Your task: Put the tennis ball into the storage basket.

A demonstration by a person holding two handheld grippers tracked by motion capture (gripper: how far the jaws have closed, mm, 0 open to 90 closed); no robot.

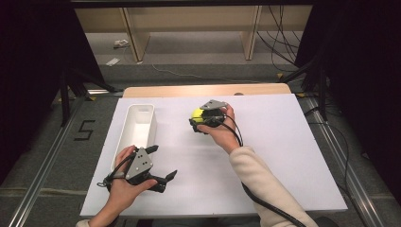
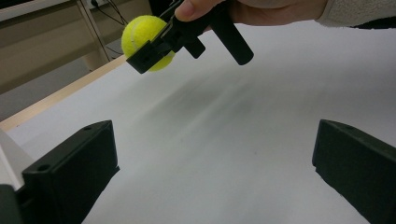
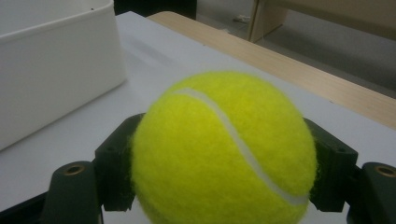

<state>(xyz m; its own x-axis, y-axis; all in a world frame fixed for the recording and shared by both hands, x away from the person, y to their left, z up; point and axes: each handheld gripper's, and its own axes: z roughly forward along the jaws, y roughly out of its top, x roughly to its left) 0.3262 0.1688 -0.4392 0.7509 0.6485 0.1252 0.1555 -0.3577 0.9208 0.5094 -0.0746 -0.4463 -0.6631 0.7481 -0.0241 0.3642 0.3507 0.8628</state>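
Note:
A yellow tennis ball (image 1: 197,114) is clamped between the jaws of my right gripper (image 1: 199,120), held just above the white table near its middle back. Close up in the right gripper view, the ball (image 3: 224,149) fills the space between both black jaws. The left gripper view shows the same ball (image 2: 142,37) in the right gripper (image 2: 152,49) from across the table. My left gripper (image 1: 163,163) rests near the front left of the table, jaws spread wide with nothing between them; its fingers (image 2: 70,172) frame bare table.
A long white bin (image 1: 137,126) lies on the left part of the table, its wall (image 3: 51,70) close to the ball's left. The white table sheet (image 1: 265,156) has a wooden edge (image 1: 203,90) at the back. Shelving and cables stand beyond.

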